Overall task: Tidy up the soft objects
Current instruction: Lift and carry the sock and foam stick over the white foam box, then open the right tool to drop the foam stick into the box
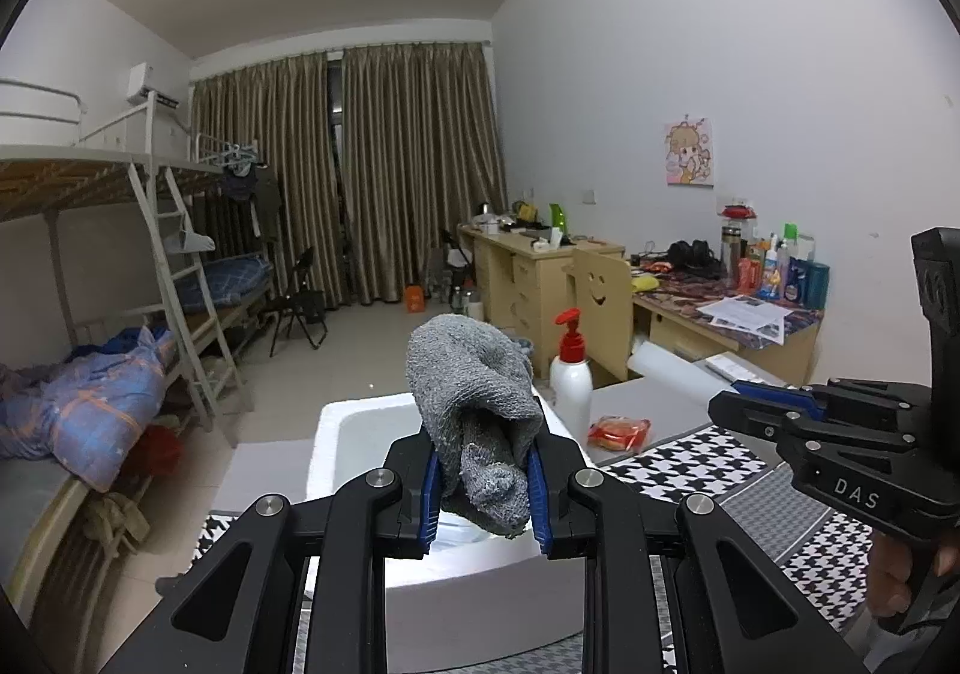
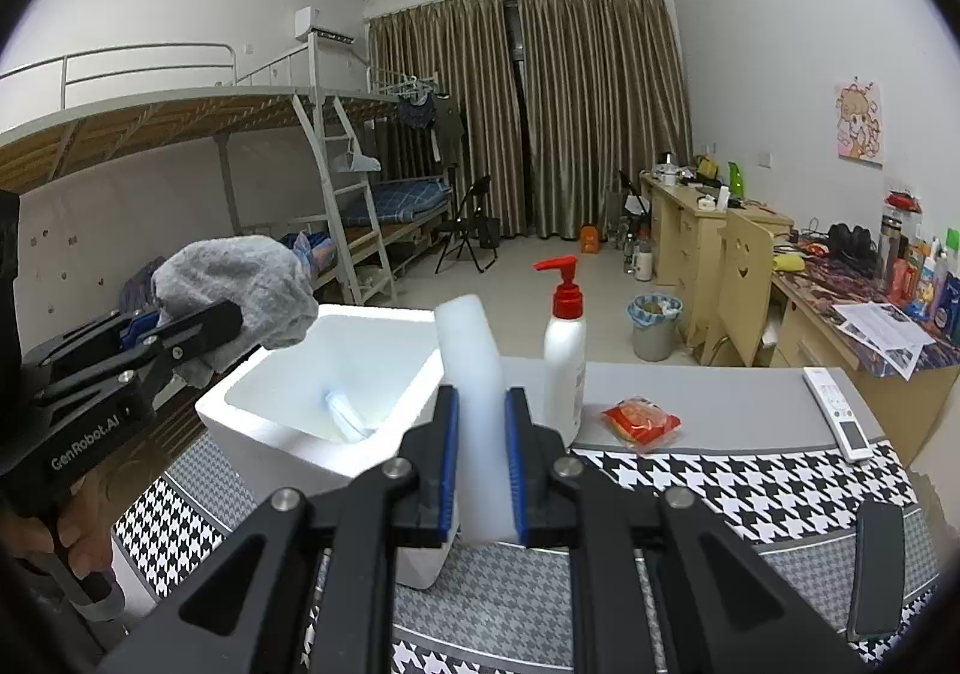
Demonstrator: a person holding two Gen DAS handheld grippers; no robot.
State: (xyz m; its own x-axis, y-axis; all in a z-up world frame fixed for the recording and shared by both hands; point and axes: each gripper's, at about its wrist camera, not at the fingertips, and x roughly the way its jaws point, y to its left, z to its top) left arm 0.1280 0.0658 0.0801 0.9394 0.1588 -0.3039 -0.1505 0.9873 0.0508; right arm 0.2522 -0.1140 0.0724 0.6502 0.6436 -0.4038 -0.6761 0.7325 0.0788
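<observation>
My left gripper (image 1: 485,494) is shut on a grey knitted cloth (image 1: 474,398) and holds it above the open white foam box (image 1: 327,434). In the right wrist view that cloth (image 2: 240,284) hangs over the box's left rim (image 2: 384,314). My right gripper (image 2: 482,464) is shut on a white foam block (image 2: 474,374), held upright just right of the box. A small pale item (image 2: 342,413) lies inside the box. The right gripper also shows in the left wrist view (image 1: 774,410), with the block hidden.
A white pump bottle with a red top (image 2: 564,344) stands right of the box. A red snack packet (image 2: 642,422) and a white remote (image 2: 837,413) lie on the grey table. A black phone (image 2: 879,572) lies on the houndstooth cloth (image 2: 750,494). Bunk beds stand left, desks right.
</observation>
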